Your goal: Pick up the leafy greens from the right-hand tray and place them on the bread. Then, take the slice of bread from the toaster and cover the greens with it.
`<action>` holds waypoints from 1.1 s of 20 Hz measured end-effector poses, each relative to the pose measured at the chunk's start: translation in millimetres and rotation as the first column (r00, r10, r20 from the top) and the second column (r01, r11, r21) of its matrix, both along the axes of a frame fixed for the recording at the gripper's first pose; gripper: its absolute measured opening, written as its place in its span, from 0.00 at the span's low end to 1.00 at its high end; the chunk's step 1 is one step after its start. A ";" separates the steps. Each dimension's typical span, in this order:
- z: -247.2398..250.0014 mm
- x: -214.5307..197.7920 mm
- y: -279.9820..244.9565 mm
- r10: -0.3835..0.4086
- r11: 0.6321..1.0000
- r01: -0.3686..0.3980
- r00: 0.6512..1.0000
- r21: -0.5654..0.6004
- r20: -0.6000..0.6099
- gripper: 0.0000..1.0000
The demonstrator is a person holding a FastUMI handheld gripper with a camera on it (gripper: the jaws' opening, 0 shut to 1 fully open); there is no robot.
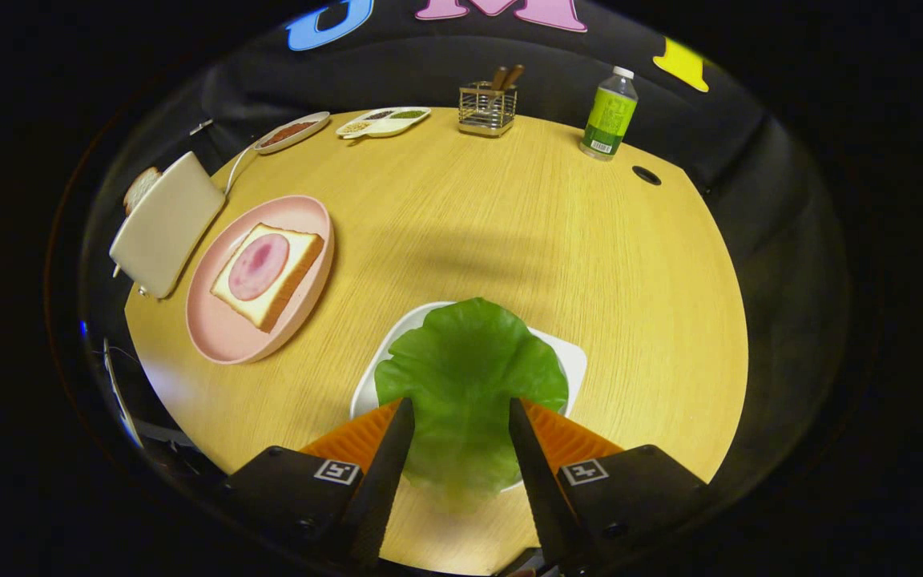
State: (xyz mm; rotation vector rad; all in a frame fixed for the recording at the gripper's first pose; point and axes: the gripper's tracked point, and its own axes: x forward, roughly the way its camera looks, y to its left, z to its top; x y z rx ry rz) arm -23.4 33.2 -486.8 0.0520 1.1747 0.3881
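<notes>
Leafy greens (469, 361) lie on the white tray (570, 357), right between my gripper (457, 417) fingers, which are spread wide, not pinching yet.

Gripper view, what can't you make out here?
- Gripper: fingers flank the lettuce leaf; contact unclear.
- White tray: mostly covered by the leaf.
- Toaster: its bread slice is mostly hidden behind it.
- Divided dish: contents too small to identify.
</notes>
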 end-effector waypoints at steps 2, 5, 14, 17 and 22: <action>-10.0 -2.5 -1.8 0.010 1.000 -0.010 0.999 -0.015 -0.031 0.74; -10.3 5.4 -6.8 -0.024 1.000 0.024 0.999 -0.020 -0.021 0.64; 10.9 6.5 -4.0 -0.117 0.993 0.117 0.993 0.015 -0.028 0.09; 42.4 7.4 -1.3 -0.149 0.988 0.148 0.989 0.041 0.005 0.09; 97.6 8.6 21.5 -0.166 0.984 0.160 0.984 0.082 0.064 0.09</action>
